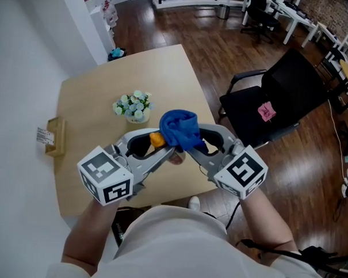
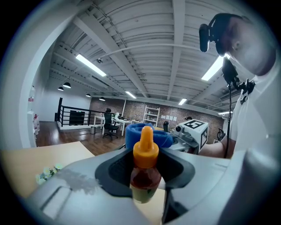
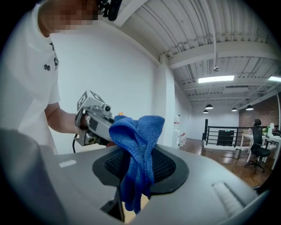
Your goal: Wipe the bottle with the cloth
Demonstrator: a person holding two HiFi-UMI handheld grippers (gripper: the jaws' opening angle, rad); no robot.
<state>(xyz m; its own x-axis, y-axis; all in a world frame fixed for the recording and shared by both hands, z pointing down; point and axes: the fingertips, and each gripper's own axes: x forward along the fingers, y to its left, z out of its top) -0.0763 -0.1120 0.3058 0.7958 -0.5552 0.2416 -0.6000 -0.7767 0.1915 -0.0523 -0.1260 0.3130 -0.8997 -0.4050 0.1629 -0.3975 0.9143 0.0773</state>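
The small clear bottle with an orange nozzle cap [image 2: 144,169] stands upright, clamped in the left gripper's [image 1: 152,144] closed jaws above the light wooden table's [image 1: 83,108] near edge. The crumpled blue microfibre cloth [image 1: 182,130], pinched in the right gripper [image 1: 192,143], bunches just right of the cap.

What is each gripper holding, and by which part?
Left gripper grips the bottle by its body, below the orange cap; right gripper pinches the cloth near its bottom.
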